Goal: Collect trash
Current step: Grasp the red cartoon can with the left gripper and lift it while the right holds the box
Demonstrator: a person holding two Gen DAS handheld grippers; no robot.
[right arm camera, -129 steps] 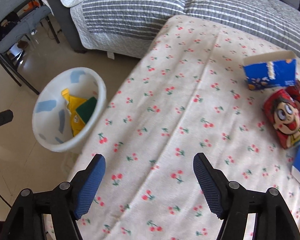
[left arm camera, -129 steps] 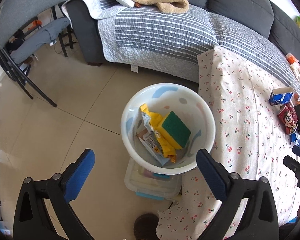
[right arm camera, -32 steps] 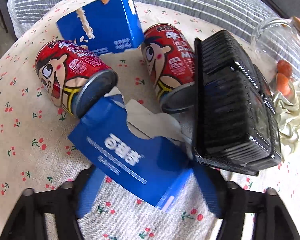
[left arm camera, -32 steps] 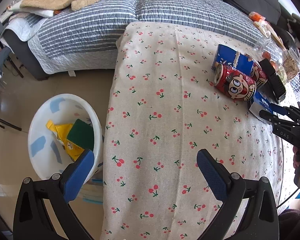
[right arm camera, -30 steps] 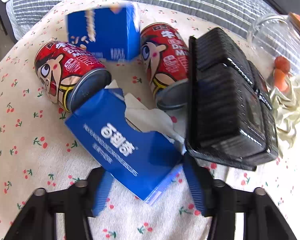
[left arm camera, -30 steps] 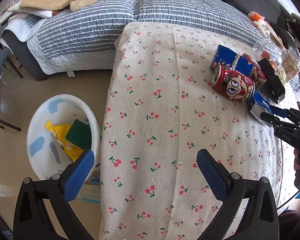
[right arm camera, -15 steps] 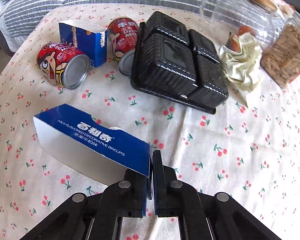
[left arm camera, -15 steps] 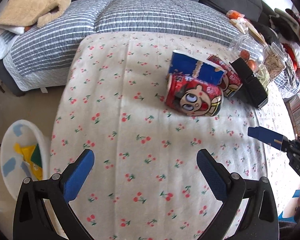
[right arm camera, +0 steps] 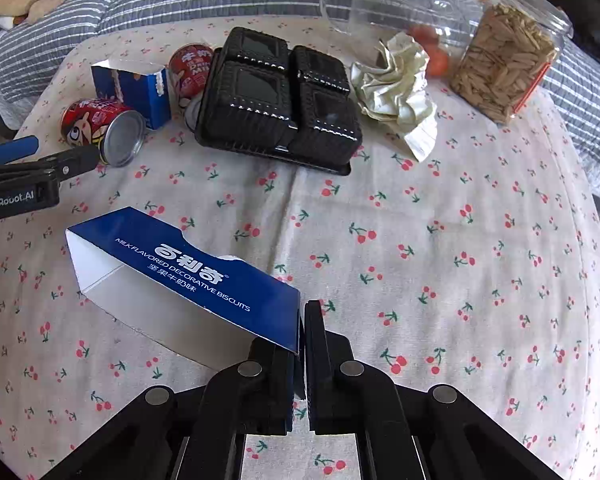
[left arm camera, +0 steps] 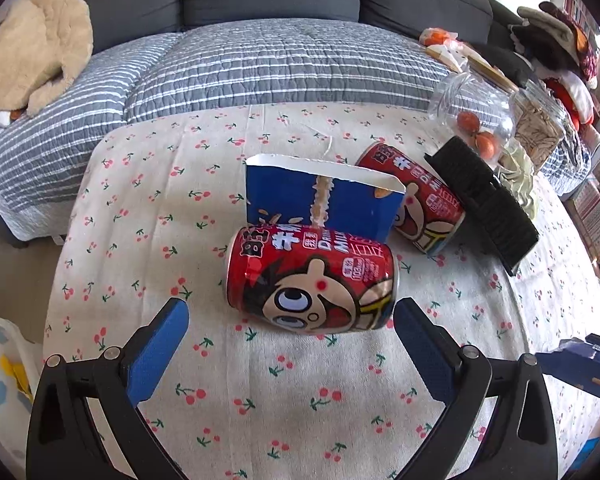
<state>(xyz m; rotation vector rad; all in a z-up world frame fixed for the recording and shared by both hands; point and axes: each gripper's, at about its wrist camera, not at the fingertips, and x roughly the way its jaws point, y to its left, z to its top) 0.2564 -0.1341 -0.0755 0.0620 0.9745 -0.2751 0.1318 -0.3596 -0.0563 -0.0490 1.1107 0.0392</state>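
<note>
My right gripper is shut on the edge of a torn blue biscuit box and holds it above the cherry-print tablecloth. My left gripper is open, its blue pads on either side of a red drink can that lies on its side just ahead. A second blue box stands behind that can, with another red can to its right. The white trash bin shows at the lower left edge. The left gripper also shows in the right wrist view, beside the can.
A black plastic tray lies upside down behind the cans. Crumpled paper, a glass jar and a jar of seeds stand at the far right. A sofa with a striped blanket lies beyond the table.
My left gripper has swung from the bin over the table and closed in on the lying can. My right gripper has shut on the blue biscuit box and lifted it back.
</note>
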